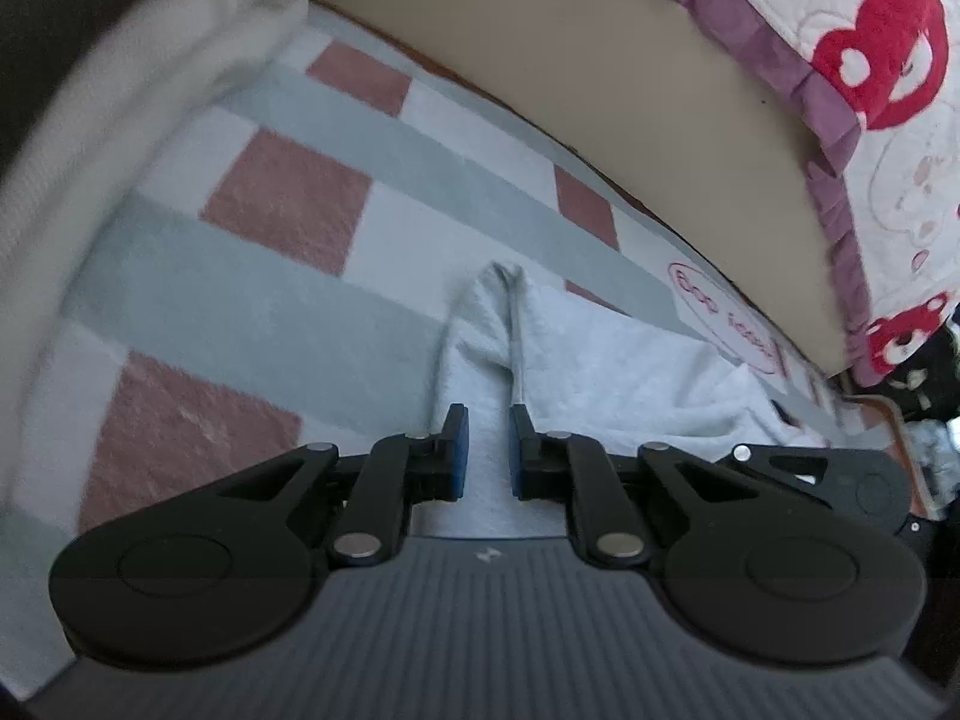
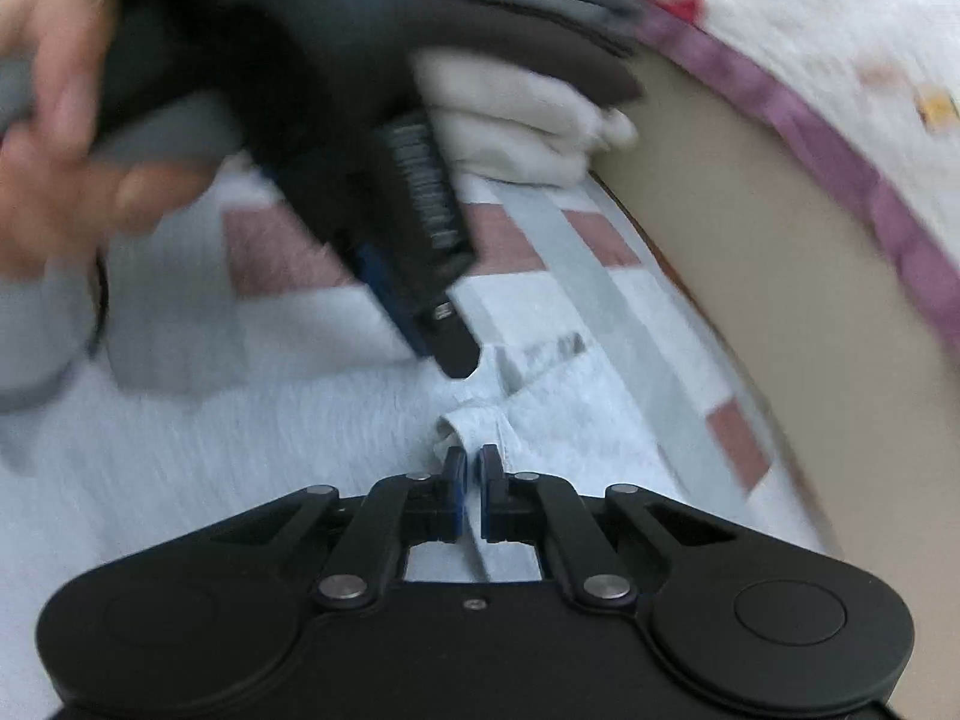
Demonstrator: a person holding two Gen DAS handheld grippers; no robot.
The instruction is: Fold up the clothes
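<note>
1. On the checked blanket lies the pale grey garment, spread flat across its pink, grey and white squares.
2. Left gripper has its jaws nearly together on a raised fold of that garment, seemingly to keep one corner pinned while the other side is worked.
3. Right gripper has its jaws pinched closed on a bunched edge of the cloth; I judge this the start of a fold.
4. A hand grips the left tool's handle, just above the fabric in the right wrist view.
5. Folded white clothes sit near the beige mattress side, under a frilled bear-print bedspread.
6. Open blanket lies left of the left gripper; the mattress hems in the far side.
</note>
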